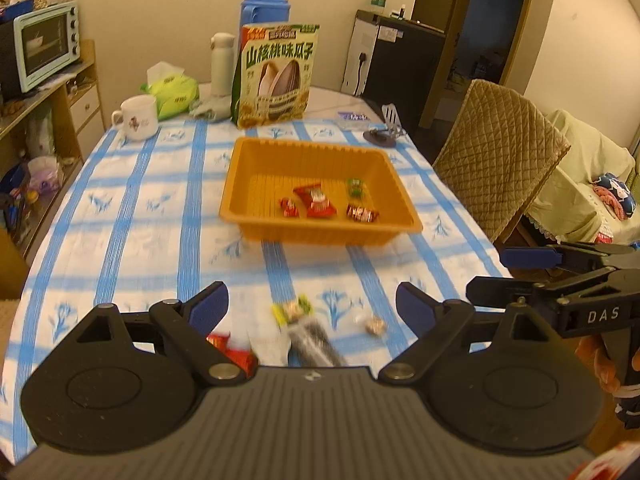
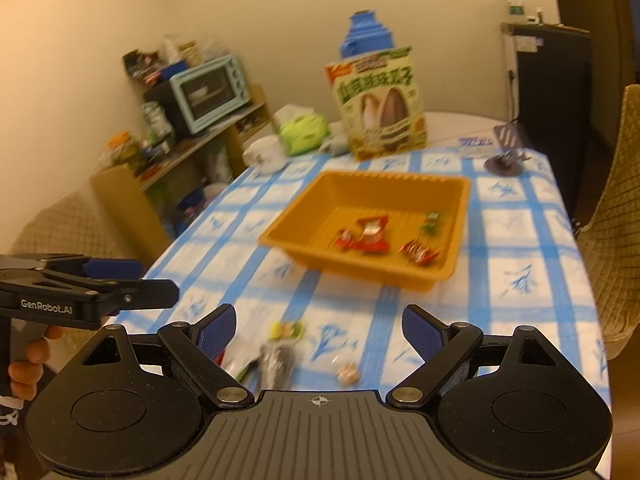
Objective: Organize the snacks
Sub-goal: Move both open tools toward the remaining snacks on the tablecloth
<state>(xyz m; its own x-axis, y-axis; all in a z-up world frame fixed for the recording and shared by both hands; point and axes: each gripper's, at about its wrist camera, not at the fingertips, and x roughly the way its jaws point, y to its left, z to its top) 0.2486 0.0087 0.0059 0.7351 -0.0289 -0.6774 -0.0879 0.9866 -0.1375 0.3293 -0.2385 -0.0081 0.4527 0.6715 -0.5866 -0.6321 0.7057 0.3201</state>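
Note:
An orange tray [image 1: 256, 172] [image 2: 304, 220] sits mid-table and holds several wrapped snacks, red ones [image 1: 314, 200] [image 2: 370, 234] and a green one [image 1: 355, 188]. Loose snacks lie on the cloth nearer me: a green-yellow pack [image 1: 291, 309] [image 2: 286, 329], a dark striped packet [image 1: 314, 340] [image 2: 276, 360], a small pale candy [image 1: 374, 323] [image 2: 347, 372] and a red wrapper [image 1: 228, 346]. My left gripper [image 1: 312, 308] hangs open above them with nothing between its fingers. My right gripper [image 2: 318, 330] is open too and holds nothing; it also shows at the right of the left wrist view [image 1: 528, 272].
A tall sunflower-seed bag [image 1: 276, 76] [image 2: 378, 106] stands behind the tray, with a blue thermos [image 1: 266, 2], a white bottle [image 1: 222, 62], a mug [image 1: 136, 118] and a green tissue pack [image 1: 172, 92]. A phone stand [image 1: 386, 128] sits at the far right. Quilted chair [image 1: 500, 156] stands on the right.

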